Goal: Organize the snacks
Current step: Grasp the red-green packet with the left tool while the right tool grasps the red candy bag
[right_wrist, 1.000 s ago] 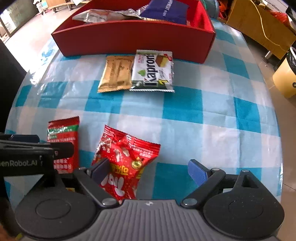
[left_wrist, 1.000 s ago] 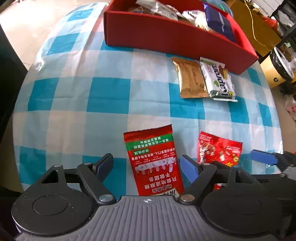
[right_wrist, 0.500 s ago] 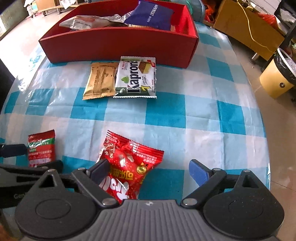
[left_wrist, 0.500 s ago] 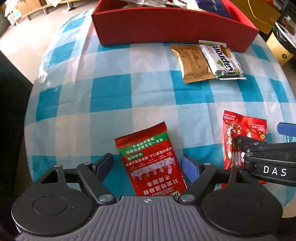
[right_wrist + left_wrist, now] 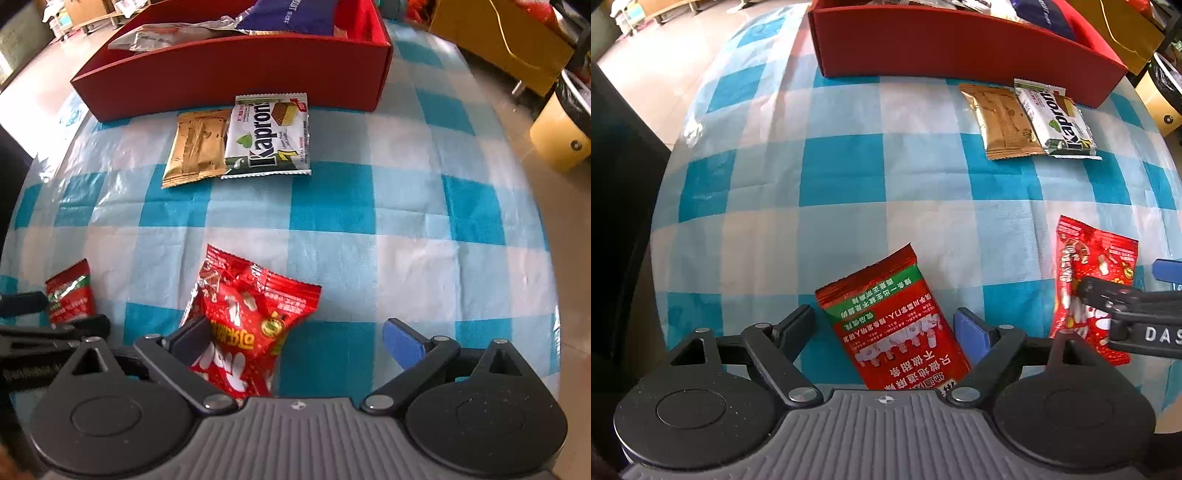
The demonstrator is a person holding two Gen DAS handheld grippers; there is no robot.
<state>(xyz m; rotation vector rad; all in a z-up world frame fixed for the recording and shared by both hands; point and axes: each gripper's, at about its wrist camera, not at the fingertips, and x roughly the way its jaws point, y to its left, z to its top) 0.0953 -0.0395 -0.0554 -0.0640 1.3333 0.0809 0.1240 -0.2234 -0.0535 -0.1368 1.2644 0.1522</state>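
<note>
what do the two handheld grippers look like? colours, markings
Both alike: left gripper and right gripper have a ribbed grey body, black linkage arms with silver pivots, round black discs, one black finger and one blue. White "DAS" lettering on the right gripper's side. No cables or sleeves visible.

Four snack packets (image 5: 269, 136) lie on the cloth, beside one red box (image 5: 236, 79).

I have both grippers tipped steeply downward side by side, the left gripper (image 5: 884, 325) with jaws opening, the right gripper (image 5: 295, 338) spread wide.
</note>
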